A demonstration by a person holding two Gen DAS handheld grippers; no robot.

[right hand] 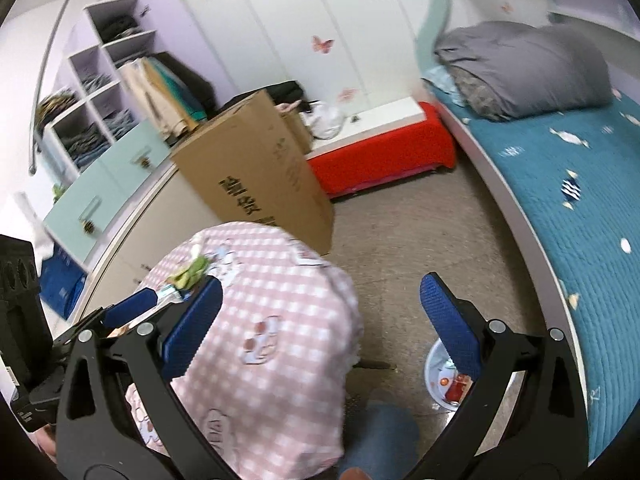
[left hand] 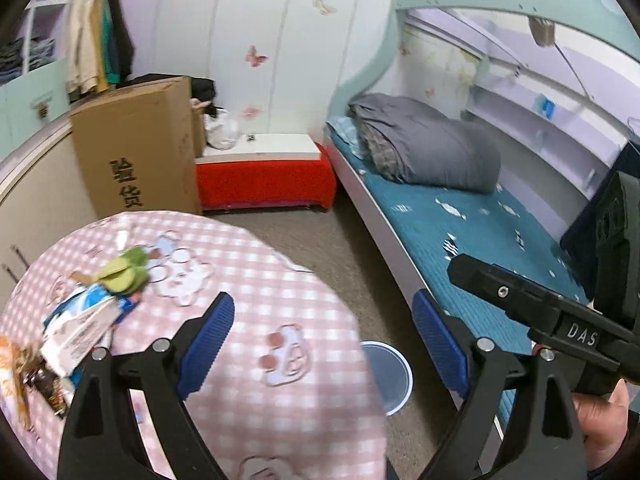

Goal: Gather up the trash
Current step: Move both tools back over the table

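Lying on the pink checked table (left hand: 256, 280) at its left edge is the trash (left hand: 80, 320): wrappers, a carton, green peel. Beside the table, a bin (left hand: 394, 376) on the floor holds red scraps. Both the left gripper (left hand: 324, 344) and right gripper (right hand: 320, 320) are spread wide, empty, above the table edge. A bed (left hand: 460, 220) runs along the right.

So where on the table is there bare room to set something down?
The checked tablecloth is bare across its middle and the side toward the bin. Its far-left edge is crowded: green scrap, cartons and wrappers.
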